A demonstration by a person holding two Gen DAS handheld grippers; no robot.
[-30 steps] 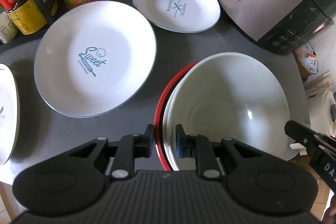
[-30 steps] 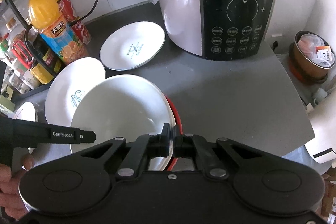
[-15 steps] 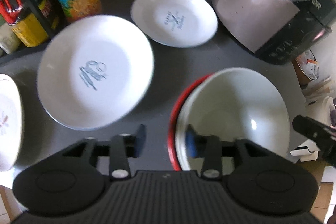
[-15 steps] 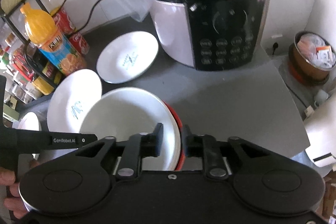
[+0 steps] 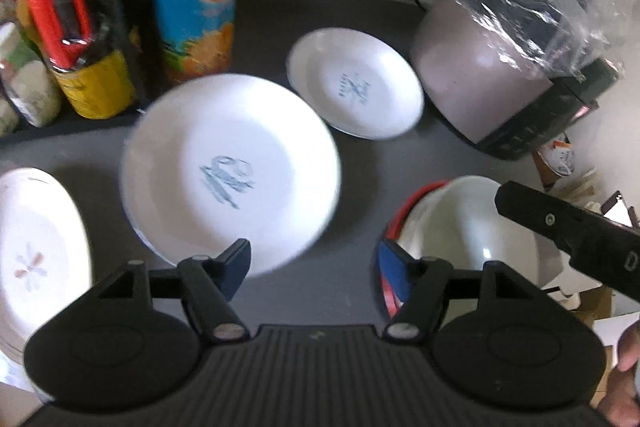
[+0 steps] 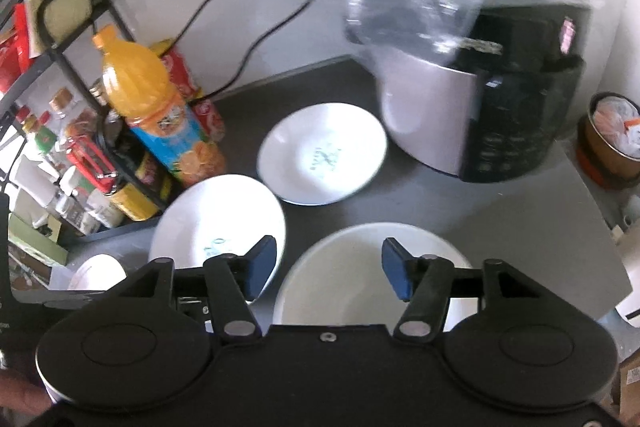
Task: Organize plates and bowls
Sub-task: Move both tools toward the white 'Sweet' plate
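Hovering over a dark, matte grey counter (image 5: 352,279), I hold both sets of jaws spread wide with nothing between them. My left gripper (image 5: 314,267) hangs above bare counter, its left blue pad over the near rim of the large plate (image 5: 230,173) and its right pad just at the red edge of the bowl stack. My right gripper (image 6: 328,269) sits over the white bowl (image 6: 352,267), its right pad above the bowl's glossy interior and its left pad over the gap toward the large plate.

I count three round white plates in the left view, all smooth and glazed. The large plate, middle left, carries blue script at its centre. A smaller plate (image 5: 356,85) lies farther off, close to the cooker, with a faint blue emblem. A third plate (image 5: 36,251) at the near left edge shows a pale flower pattern.

The white bowl is deep and shiny, nested on something with a red rim (image 5: 404,211); how many pieces lie beneath it I cannot tell.

At the far right stands one rounded rice cooker (image 6: 480,123), its body pale and its panel black, draped in crinkled clear plastic. At the far left stands one orange juice bottle (image 6: 160,115) with a blue label, beside a black wire rack (image 6: 60,39) crowded with jars and packets, blurred.
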